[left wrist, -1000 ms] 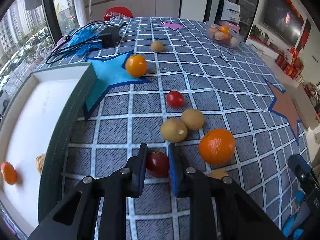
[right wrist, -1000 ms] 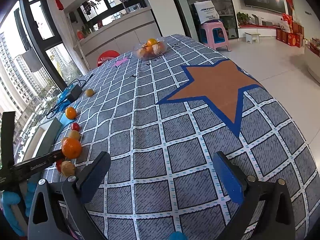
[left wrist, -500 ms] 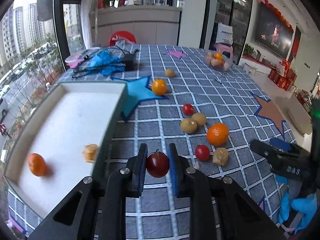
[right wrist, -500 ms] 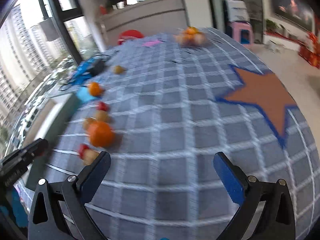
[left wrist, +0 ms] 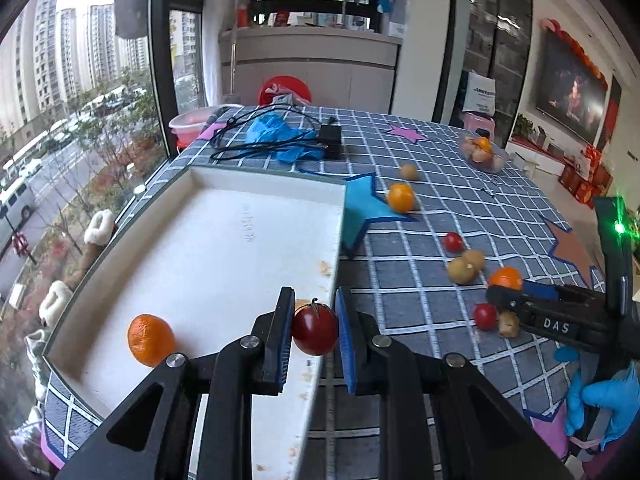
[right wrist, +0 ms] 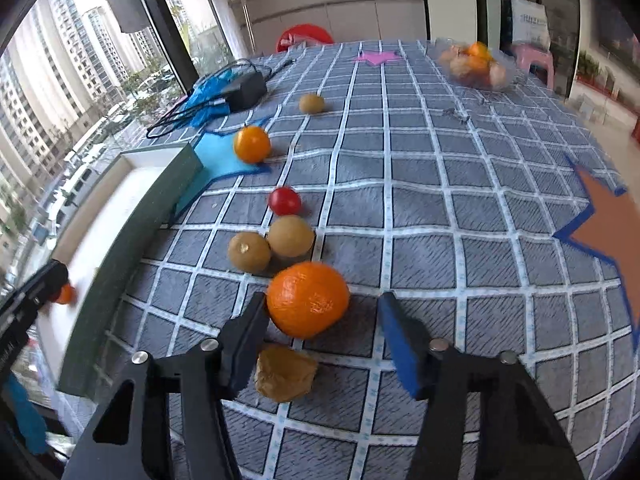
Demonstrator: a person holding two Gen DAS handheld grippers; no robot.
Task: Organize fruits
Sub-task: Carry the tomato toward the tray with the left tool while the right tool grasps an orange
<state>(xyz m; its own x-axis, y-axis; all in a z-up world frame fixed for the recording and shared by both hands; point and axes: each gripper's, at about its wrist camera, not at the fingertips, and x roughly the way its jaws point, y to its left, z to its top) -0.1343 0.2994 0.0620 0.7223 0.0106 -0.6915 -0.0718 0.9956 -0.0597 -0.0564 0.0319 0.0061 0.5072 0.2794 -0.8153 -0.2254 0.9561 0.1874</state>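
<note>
The letters "DAS" stand in white on the black body of the right gripper (left wrist: 516, 304), seen from the left wrist camera. Behind the table (left wrist: 440, 208), a white bag (left wrist: 482, 94) carries a line of blue print, but it is too small to read.

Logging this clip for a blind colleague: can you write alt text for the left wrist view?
The left gripper holds a dark red round tomato in its jaws over the right rim of a white rectangular tray, which contains a small orange mandarin. More fruit lies scattered on the grey checked tablecloth.
</note>
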